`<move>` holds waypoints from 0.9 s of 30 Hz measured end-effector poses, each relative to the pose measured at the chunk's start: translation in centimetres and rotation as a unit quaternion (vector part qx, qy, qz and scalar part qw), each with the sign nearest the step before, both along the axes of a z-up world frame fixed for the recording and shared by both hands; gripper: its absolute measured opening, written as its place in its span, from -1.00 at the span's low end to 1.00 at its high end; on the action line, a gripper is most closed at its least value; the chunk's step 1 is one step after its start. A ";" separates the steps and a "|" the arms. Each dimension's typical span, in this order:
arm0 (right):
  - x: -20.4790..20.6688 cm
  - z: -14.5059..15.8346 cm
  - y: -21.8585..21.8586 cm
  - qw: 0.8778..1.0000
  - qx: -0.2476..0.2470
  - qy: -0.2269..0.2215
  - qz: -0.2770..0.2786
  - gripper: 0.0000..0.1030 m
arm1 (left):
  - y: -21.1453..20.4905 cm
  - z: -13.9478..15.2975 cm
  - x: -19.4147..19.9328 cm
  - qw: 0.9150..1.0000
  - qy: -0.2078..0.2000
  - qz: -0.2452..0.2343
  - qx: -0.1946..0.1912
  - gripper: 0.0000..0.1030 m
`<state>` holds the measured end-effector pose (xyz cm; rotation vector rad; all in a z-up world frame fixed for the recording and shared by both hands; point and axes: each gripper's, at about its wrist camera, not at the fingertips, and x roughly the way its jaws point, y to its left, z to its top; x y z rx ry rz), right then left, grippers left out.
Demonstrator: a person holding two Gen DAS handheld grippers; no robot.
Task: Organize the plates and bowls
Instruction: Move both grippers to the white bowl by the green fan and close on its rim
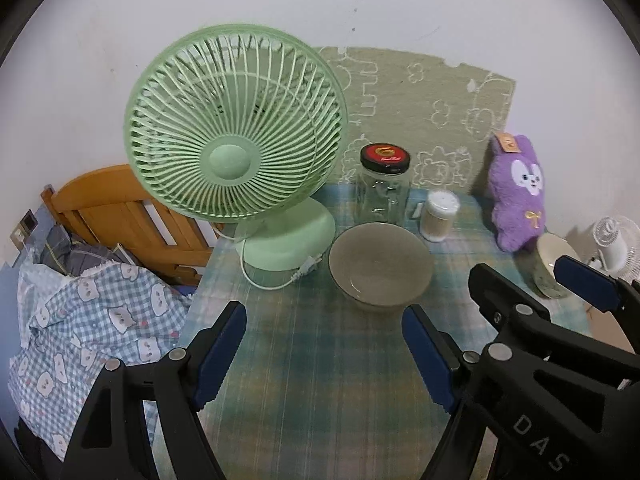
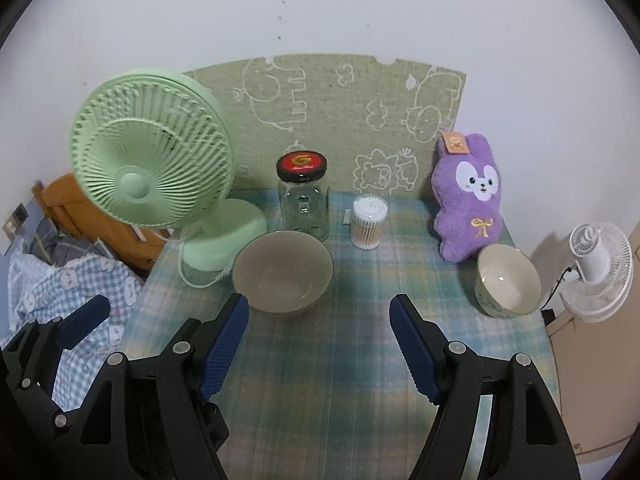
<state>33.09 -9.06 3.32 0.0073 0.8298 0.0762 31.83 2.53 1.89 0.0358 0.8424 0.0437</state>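
A large grey-brown bowl (image 1: 381,268) (image 2: 282,271) stands upright on the plaid tablecloth near the table's middle. A smaller cream bowl with a green patterned outside (image 2: 508,281) (image 1: 550,258) stands at the table's right edge, below the purple plush. My left gripper (image 1: 324,354) is open and empty, a little in front of the large bowl. My right gripper (image 2: 318,348) is open and empty, in front of and between the two bowls. In the left wrist view the right gripper's fingers (image 1: 588,282) partly hide the small bowl. No plates are in view.
A green desk fan (image 1: 236,132) (image 2: 154,168) stands at the back left, its cord beside the large bowl. An empty glass jar with a black lid (image 2: 303,200), a cotton-swab tub (image 2: 368,222) and a purple plush rabbit (image 2: 470,200) line the back. A bed lies left; a white fan (image 2: 598,268) stands right.
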 end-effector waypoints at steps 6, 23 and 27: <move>3.6 -3.0 -0.3 1.000 0.016 0.013 -0.002 0.47 | -0.2 -2.6 3.1 1.000 0.010 0.027 0.007 0.48; 12.5 -10.6 -0.3 0.998 -0.006 0.053 -0.020 0.16 | -1.5 -10.0 11.0 0.999 0.040 0.007 0.024 -0.01; 13.7 -11.7 -0.6 0.998 -0.009 0.062 -0.023 0.03 | -1.5 -11.2 11.9 0.999 0.044 0.011 0.015 -0.12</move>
